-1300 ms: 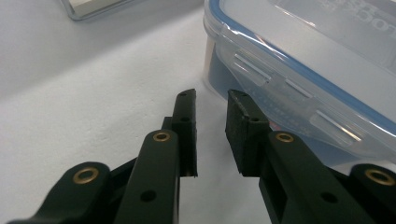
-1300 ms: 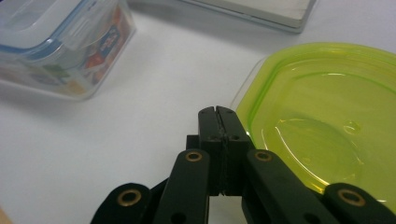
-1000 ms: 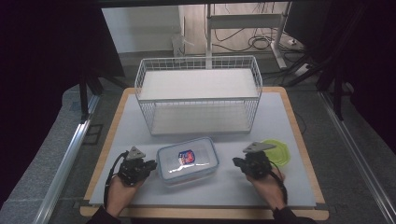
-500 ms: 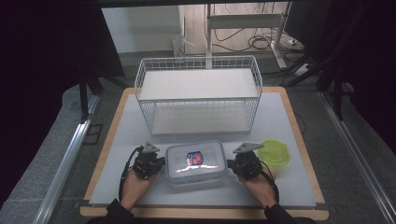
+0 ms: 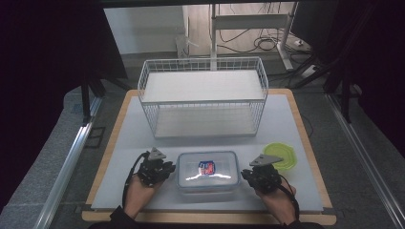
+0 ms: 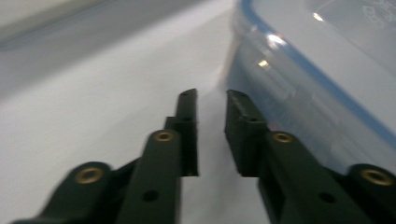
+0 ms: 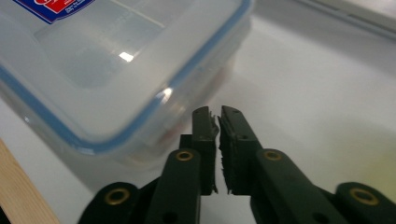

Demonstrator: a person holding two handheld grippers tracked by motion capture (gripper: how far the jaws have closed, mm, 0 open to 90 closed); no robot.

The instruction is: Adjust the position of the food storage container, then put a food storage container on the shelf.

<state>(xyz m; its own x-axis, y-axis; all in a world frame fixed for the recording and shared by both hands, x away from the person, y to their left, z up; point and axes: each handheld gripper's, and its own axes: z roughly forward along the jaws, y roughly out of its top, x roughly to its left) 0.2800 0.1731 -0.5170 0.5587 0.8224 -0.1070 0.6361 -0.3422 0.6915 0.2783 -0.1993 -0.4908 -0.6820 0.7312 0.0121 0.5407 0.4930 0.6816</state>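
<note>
We see the clear lidded food container (image 5: 207, 171) flat on the white mat (image 5: 286, 114), near the front edge, centred between our two hands. Lid up, blue seal around the rim, red-and-blue label on top. Long axis runs left-right across the table, parallel to the front edge; short ends face the grippers.

Left gripper (image 5: 162, 170) sits just beside the container's left short end. In the left gripper view the jaws have just been opening and stand a narrow gap apart, with bare mat between them. The container wall (image 6: 299, 93) runs alongside the outer face of one jaw; we cannot tell whether it touches. Nothing pinched.

Right gripper (image 5: 252, 175) sits just beside the right short end. In the right gripper view the jaws have also just been opening and show only a thin slit, with nothing held between the pads. Tips point at the container's rounded corner (image 7: 140, 93), close to it; contact unclear.

Behind the container we have the white wire basket (image 5: 203, 98), well apart. A green round lid (image 5: 282, 155) lies on the mat just behind the right gripper.
</note>
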